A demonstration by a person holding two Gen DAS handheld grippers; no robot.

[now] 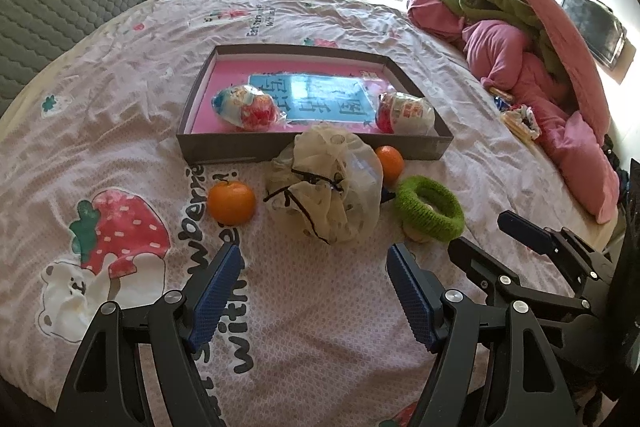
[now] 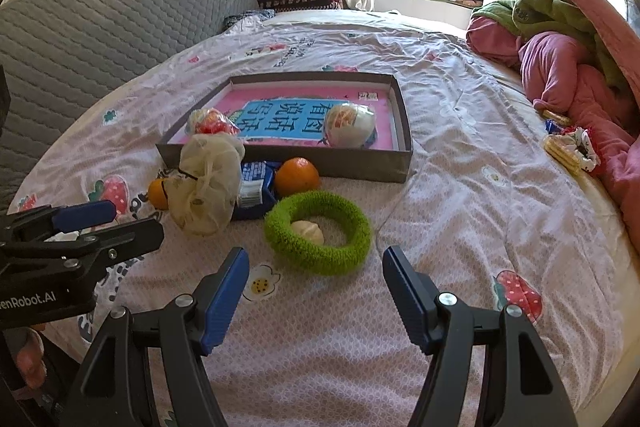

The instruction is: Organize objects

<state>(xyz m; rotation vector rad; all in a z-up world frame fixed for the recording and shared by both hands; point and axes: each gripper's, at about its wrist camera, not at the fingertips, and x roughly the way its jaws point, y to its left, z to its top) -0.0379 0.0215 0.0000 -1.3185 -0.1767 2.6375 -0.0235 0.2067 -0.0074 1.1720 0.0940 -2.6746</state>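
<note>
Two grippers hover over a bed with jaws spread wide and nothing between them: the left gripper (image 1: 314, 267) above the strawberry-print bedsheet (image 1: 312, 315), the right gripper (image 2: 314, 269) just short of a green fuzzy ring (image 2: 318, 237). A small pale object (image 2: 307, 231) lies inside the ring. Beyond the left gripper sit a cream mesh pouch (image 1: 326, 183) with a dark drawstring, and an orange (image 1: 231, 202) to its left. A second orange (image 2: 297, 177) rests against the near wall of the shallow grey box (image 2: 360, 163), beside a blue packet (image 2: 256, 187). Inside the box, on a pink and blue printed sheet, lie two wrapped round items (image 1: 246, 106) (image 1: 406, 113), one near each end. Farther off, pink and green bedding (image 1: 516, 39) is heaped at the right.
</note>
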